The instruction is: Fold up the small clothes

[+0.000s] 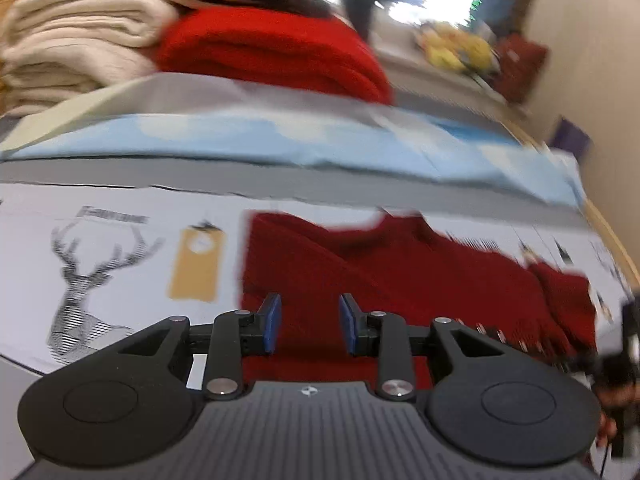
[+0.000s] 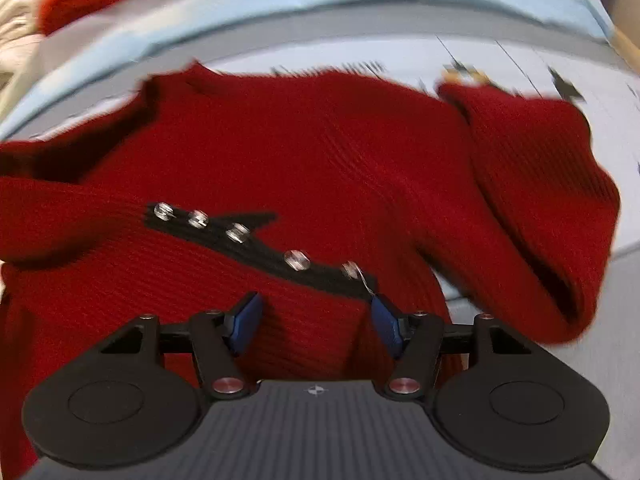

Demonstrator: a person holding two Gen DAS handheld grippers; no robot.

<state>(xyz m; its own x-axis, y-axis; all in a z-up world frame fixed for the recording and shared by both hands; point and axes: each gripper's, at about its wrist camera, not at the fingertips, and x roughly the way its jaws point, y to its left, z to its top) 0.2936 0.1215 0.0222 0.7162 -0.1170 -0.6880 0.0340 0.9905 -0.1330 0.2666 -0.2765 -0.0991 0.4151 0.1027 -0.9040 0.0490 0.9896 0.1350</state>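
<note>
Now red knit sweater point(image 2: 304, 148) flat on printed sheet point(image 1: 120, 208), mid-surface. Left gripper point(image 1: 309, 322) jaws apart, nothing pinched, above sweater's left edge. Right gripper point(image 2: 316, 324) spread wide, empty, over sweater beside black button strip point(image 2: 256, 244). Folded clothes stack point(image 1: 168, 36) at far edge.

Each gripper, left point(image 1: 308, 326) and right point(image 2: 316, 328), is matte black with a ribbed grey plate, round side discs behind two linkage arms on silver pivot screws, and blue pads point(image 1: 273, 322) lining the fingers.
</note>
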